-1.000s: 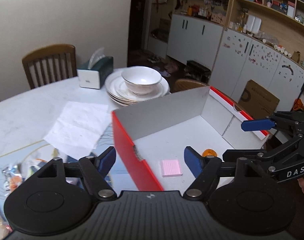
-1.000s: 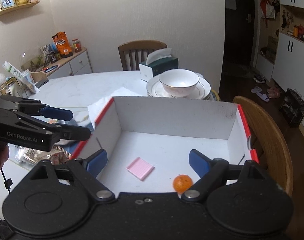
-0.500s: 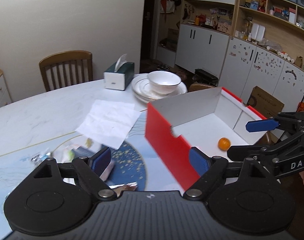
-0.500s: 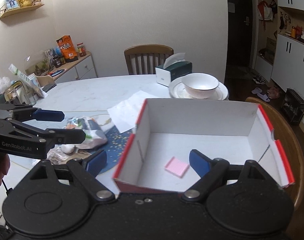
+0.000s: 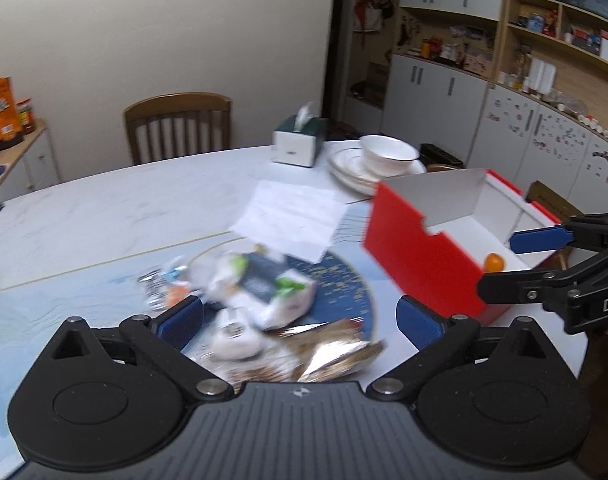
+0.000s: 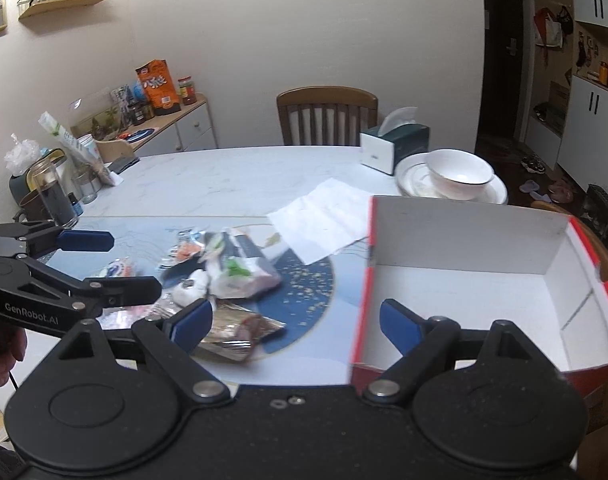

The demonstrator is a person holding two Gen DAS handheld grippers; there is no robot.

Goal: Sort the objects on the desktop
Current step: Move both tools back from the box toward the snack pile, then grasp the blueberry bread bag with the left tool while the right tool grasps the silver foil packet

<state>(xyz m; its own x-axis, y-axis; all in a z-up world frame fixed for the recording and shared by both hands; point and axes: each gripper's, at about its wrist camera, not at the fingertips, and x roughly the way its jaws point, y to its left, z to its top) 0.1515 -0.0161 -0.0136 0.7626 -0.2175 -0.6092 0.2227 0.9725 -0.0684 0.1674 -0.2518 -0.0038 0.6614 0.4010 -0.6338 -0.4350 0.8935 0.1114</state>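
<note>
A red box with a white inside (image 5: 419,236) (image 6: 463,280) stands at the table's right edge, with an orange (image 5: 494,262) in it. A pile of snack packets (image 5: 264,284) (image 6: 228,272) lies on a round blue mat (image 6: 304,292). My left gripper (image 5: 300,316) is open and empty, just above the pile. My right gripper (image 6: 296,320) is open and empty, between the pile and the box's left wall. Each gripper shows in the other's view: the left one (image 6: 100,264) beside the pile, the right one (image 5: 543,258) over the box.
A white paper sheet (image 5: 292,220) lies behind the pile. A tissue box (image 6: 393,146), stacked plates with a bowl (image 6: 455,178) and a wooden chair (image 6: 325,118) stand at the far side. Jars and bottles (image 6: 54,196) crowd the left edge.
Both grippers have swung left from over the box toward the packet pile. The pink pad seen in the box earlier is out of sight.
</note>
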